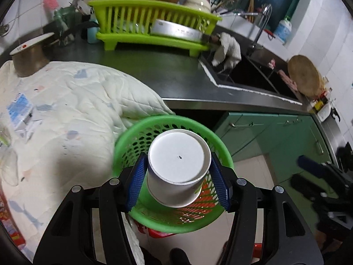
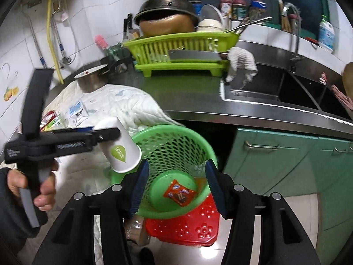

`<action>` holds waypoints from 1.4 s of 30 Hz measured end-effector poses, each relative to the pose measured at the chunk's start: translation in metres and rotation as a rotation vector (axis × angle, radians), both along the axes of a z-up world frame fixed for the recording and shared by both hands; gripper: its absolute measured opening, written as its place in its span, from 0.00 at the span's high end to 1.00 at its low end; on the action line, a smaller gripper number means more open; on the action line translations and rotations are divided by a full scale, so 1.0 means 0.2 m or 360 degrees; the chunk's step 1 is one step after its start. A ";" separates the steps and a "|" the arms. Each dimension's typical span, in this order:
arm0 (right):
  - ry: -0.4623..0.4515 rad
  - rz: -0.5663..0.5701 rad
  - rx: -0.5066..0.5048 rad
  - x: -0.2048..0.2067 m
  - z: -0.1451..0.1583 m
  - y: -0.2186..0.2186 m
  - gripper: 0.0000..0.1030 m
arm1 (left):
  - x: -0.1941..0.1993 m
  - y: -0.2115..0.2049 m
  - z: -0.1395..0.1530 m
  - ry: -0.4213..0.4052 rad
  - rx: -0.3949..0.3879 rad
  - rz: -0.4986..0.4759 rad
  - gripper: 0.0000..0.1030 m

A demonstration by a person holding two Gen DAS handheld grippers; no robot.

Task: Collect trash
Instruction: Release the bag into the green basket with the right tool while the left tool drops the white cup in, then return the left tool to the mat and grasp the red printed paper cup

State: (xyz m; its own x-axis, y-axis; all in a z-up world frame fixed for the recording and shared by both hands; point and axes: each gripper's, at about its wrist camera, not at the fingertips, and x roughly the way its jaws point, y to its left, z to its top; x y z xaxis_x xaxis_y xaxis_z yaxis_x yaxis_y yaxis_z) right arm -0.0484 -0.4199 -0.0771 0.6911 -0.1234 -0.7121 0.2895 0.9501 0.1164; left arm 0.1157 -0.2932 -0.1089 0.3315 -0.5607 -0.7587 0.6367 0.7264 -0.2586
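Observation:
A white paper cup [image 1: 176, 165] with a green leaf mark [image 2: 120, 145] is tilted, its bottom towards the left wrist camera. My left gripper [image 1: 177, 161] is shut on it, a blue pad on each side. It hangs over the near rim of a green mesh basket [image 1: 176, 225]. In the right wrist view a hand [image 2: 46, 190] holds the left gripper [image 2: 108, 129] at the basket's [image 2: 176, 130] left edge. An orange snack wrapper [image 2: 179, 193] lies on the basket's bottom. My right gripper [image 2: 177, 165] stands open above the basket with nothing between its pads.
The basket stands on a red perforated stool [image 2: 187, 227] in front of the dark counter. A quilted cloth [image 1: 66, 110] with packets [image 1: 19, 110] and a steel pot [image 1: 28, 59] lies to the left. A green dish rack [image 1: 154, 22], the sink [image 1: 253, 75] and green cabinets [image 2: 275, 165] lie beyond.

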 end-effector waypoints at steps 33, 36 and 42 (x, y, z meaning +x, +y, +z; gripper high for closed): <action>-0.0146 0.0319 -0.0001 0.21 0.14 0.34 0.31 | 0.01 0.88 0.29 -0.0249 0.0145 0.0777 0.26; -0.0153 0.0370 0.0004 0.23 0.14 0.40 0.29 | 0.02 1.04 0.30 -0.0265 0.0181 0.0932 0.20; -0.0155 0.0447 0.0015 0.28 0.14 0.50 0.28 | 0.04 1.35 0.24 -0.0214 0.0241 0.1229 0.18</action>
State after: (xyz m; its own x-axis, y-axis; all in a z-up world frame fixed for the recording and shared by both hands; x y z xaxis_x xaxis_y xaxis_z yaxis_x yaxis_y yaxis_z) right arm 0.0084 -0.3200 -0.0488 0.7625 0.0888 -0.6409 0.0025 0.9901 0.1402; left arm 0.1244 -0.0228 -0.0601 0.6783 -0.0296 -0.7342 -0.0419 0.9960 -0.0788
